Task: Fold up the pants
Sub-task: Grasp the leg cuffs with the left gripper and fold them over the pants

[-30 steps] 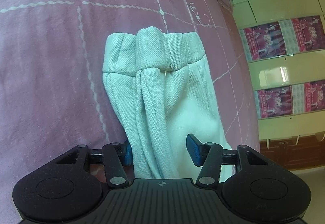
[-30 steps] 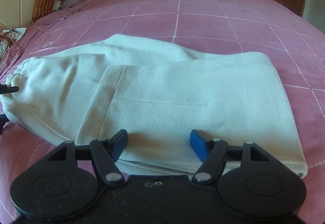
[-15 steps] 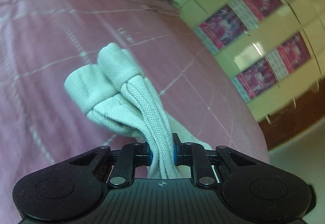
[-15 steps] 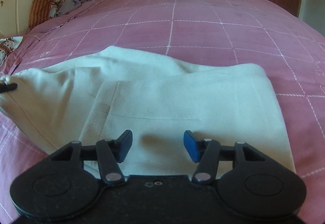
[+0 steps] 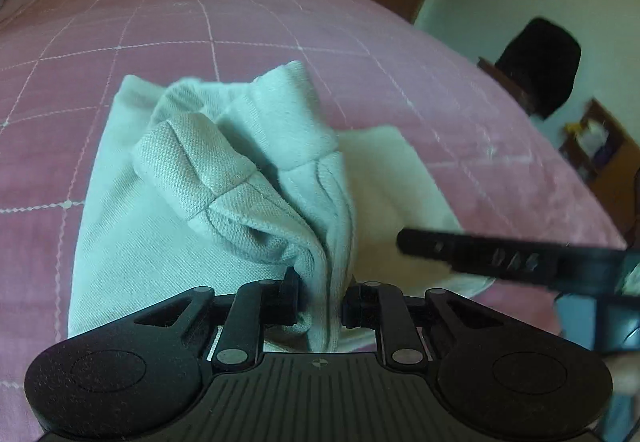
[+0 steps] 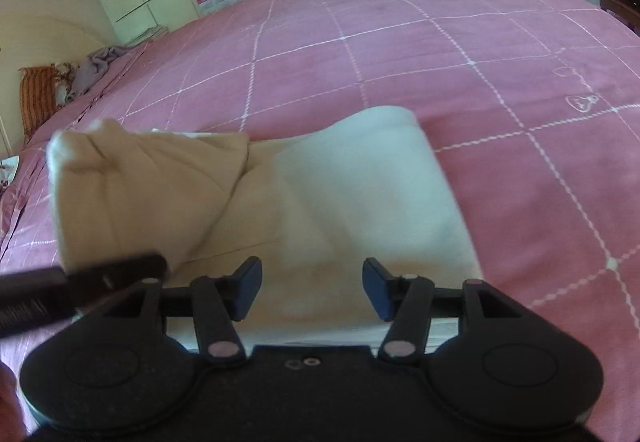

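left gripper (image 5: 320, 300) pinching pants (image 5: 224, 177) (waistband bunched)

My left tongs (image 5: 320, 302) are pinched tight on a bunched fold of the pants (image 5: 248, 177). My right tongs (image 6: 312, 290) stand apart over the cloth, probably gripping nothing, though blur hides detail.
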Demonstrator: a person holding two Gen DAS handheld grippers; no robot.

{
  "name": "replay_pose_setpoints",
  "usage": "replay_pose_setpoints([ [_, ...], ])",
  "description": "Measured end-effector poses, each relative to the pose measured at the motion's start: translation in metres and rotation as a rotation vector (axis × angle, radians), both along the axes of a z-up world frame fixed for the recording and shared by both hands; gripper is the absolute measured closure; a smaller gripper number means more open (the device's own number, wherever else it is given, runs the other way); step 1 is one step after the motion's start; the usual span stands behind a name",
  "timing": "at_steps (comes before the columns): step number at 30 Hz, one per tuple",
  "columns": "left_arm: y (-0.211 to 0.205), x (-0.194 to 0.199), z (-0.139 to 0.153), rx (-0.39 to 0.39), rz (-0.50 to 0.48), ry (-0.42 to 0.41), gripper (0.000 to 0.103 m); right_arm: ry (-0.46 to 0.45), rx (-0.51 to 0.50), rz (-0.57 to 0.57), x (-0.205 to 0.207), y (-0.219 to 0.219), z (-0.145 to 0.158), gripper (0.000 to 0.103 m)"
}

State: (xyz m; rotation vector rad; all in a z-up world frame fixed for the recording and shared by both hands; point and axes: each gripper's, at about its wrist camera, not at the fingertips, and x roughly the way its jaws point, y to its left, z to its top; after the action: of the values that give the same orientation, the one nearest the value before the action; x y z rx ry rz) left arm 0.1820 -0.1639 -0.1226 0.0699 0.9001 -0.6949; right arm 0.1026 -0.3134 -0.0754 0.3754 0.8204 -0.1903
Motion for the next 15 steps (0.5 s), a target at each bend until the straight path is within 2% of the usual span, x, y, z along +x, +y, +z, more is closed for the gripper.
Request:
replay_pose_setpoints([
  [3,-0.013,-0.022,0.009,0.128,-0.044,-0.108,0.085,-0.02,0.038,-0.038,-0.016,-0.021,0.002,0.04],
  [4,-0.012,-0.041,0.012,0.159,-0.044,-0.154,0.085,-0.031,0.061,-0.047,-0.02,-0.027,0.002,0.04],
  [6,-0.024,-0.054,0.023,0.224,-0.06,-0.265,0.085,-0.046,0.101,-0.06,-0.024,-0.037,0.002,0.04],
  [8,-0.041,-0.063,0.027,0.309,-0.131,-0.355,0.085,-0.062,0.117,-0.062,-0.024,-0.042,0.004,0.04],
  [10,-0.056,-0.071,0.026,0.359,-0.202,-0.383,0.085,-0.081,0.12,-0.051,-0.024,-0.042,0.009,0.038],
  [15,-0.074,-0.096,0.018,0.453,-0.303,-0.429,0.085,-0.109,0.171,-0.066,-0.031,-0.053,0.012,0.033],
])
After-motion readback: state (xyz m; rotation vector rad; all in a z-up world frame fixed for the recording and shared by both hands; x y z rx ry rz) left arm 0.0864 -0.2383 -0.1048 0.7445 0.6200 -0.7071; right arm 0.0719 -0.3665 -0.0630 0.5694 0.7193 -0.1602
